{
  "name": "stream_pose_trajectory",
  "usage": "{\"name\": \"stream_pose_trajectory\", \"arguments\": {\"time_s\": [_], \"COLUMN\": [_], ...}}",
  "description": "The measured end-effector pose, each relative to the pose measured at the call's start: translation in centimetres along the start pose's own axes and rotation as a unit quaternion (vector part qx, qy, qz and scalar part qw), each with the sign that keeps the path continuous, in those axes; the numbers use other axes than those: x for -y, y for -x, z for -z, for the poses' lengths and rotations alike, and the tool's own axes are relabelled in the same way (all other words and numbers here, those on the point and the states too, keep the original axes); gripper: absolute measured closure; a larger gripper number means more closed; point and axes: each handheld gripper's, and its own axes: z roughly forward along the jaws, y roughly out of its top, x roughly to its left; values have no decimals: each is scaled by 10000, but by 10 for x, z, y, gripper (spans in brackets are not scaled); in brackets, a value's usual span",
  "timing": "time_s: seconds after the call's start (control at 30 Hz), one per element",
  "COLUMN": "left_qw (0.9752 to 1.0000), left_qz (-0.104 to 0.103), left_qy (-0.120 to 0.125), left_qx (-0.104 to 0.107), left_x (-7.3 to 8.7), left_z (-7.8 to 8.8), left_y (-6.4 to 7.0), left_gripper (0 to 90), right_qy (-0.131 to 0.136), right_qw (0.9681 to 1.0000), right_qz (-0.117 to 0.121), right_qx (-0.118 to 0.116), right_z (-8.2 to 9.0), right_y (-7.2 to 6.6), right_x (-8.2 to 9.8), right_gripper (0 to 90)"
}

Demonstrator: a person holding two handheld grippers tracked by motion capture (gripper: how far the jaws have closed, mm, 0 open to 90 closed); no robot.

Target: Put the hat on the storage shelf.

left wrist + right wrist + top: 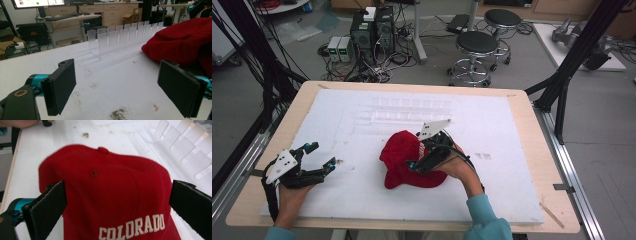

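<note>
A red cap (398, 152) lies in the middle of the white foam board (362, 200). In the right gripper view the cap (112, 185) shows white "COLORADO" lettering and a top button. My right gripper (413, 157) hangs over the cap's right side, and in its own view the right gripper (120, 210) is open with a jaw on each side of the cap's front. Whether the jaws touch the fabric I cannot tell. My left gripper (322, 155) rests open at the board's left part with nothing between its jaws. From the left gripper (117, 90) the cap (180, 42) lies ahead to the right.
A clear plastic rack with several upright dividers (407, 112) stands on the board behind the cap, also the rack (120, 37) and rack (185, 147). The wooden table edge (532, 125) frames the board. Stools (476, 50), computers and cables sit on the floor beyond.
</note>
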Motion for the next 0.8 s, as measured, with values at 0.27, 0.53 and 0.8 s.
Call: {"name": "stream_pose_trajectory", "arguments": {"time_s": [0.27,0.53,0.8], "left_qw": [10000,10000,10000], "left_qz": [-7,-5,-3], "left_qy": [1,0,-1], "left_qx": [2,2,1], "left_x": [0,0,0], "left_z": [0,0,0], "left_y": [0,0,0], "left_gripper": [154,154,154], "right_qy": [-229,-467,-602], "right_qw": [9997,9988,9980], "right_qz": [82,72,56], "right_qx": [-4,-86,-190], "right_z": [-10,-20,-21], "right_y": [5,8,8], "right_x": [5,7,5], "right_gripper": [6,112,344]}}
